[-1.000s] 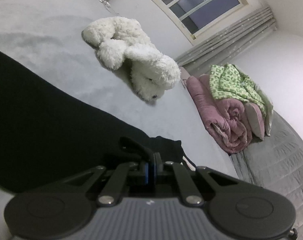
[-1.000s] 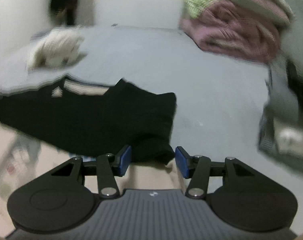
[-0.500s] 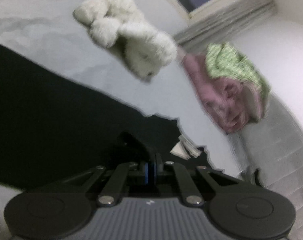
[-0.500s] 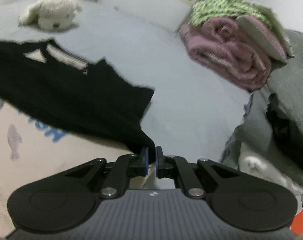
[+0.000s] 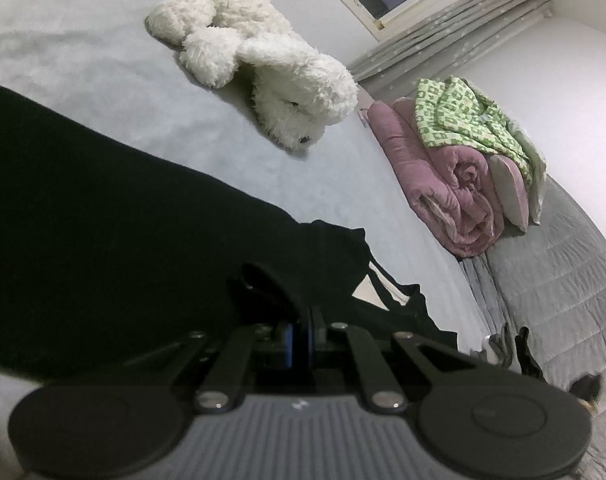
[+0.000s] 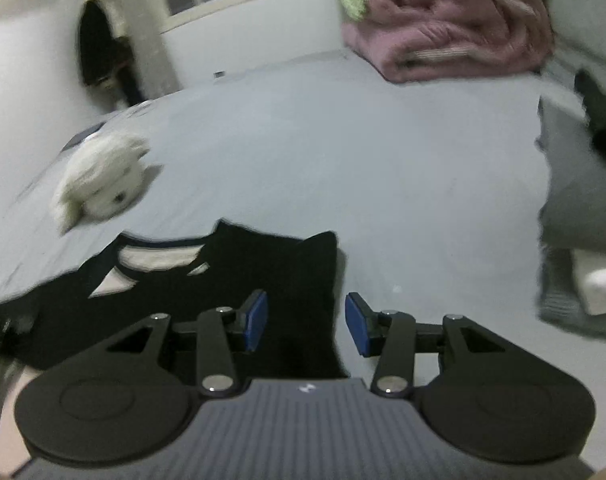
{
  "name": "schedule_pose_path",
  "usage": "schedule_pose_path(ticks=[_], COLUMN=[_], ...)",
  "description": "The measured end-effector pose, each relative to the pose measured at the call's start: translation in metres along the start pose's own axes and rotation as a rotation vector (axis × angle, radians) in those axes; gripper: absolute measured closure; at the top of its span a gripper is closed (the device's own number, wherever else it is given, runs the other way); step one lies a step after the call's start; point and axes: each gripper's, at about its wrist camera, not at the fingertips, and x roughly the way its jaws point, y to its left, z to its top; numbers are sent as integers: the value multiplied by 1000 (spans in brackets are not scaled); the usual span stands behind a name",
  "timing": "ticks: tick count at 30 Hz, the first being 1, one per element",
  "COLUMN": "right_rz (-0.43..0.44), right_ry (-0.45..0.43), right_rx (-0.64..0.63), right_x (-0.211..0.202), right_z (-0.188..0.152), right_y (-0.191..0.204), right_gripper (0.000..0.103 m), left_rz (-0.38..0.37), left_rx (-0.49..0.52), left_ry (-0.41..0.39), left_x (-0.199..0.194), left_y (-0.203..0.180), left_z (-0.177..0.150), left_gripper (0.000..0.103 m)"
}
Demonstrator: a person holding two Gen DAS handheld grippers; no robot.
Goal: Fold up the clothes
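1. The black shirt (image 5: 103, 216) lies spread across the grey bed (image 6: 343, 168), its white-lined collar (image 6: 159, 258) facing up in the right wrist view. It is laid flat, I judge, so that you can fold it one side at a time.

2. The bed carries everything else well apart from the shirt: a rolled pink blanket (image 5: 455, 184) with a green patterned cloth (image 5: 467, 120) on top near the far end, and a white plush dog (image 5: 271, 76) lying beyond the shirt. None of these touch the shirt, so they leave your folding room free.

3. Your left hand-held gripper (image 5: 301, 336) has its pads together, clamped on a bunched fold of the black shirt; the cloth rises in a small hump right at the fingertips. That hold looks meant to anchor or carry one edge while your other hand works.

4. Your right hand-held gripper (image 6: 306, 326) stands with its blue pads (image 6: 257, 320) apart, its jaws having just been opening. The shirt's near right corner lies below and between them, the dark edge running up from the gap, but the pads do not press on it. My reading is that you have just let that corner go and the shirt rests on the bed under this hand.
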Motion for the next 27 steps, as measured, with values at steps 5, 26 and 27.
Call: schedule_pose_path(ticks=[5, 26, 27], right_rz=[4, -94, -72], right_ry=[12, -139, -135], right_rx=[127, 35, 7], right_x=[40, 24, 25], right_z=[7, 9, 9], right_y=[-15, 3, 10], right_gripper=[93, 67, 67], left_rz=[-3, 102, 98], left_rx=[3, 55, 46], left_ry=[-21, -109, -117], left_x=[3, -2, -1], left_y=[2, -4, -3], left_z=[-2, 1, 0], left_gripper=[98, 89, 89])
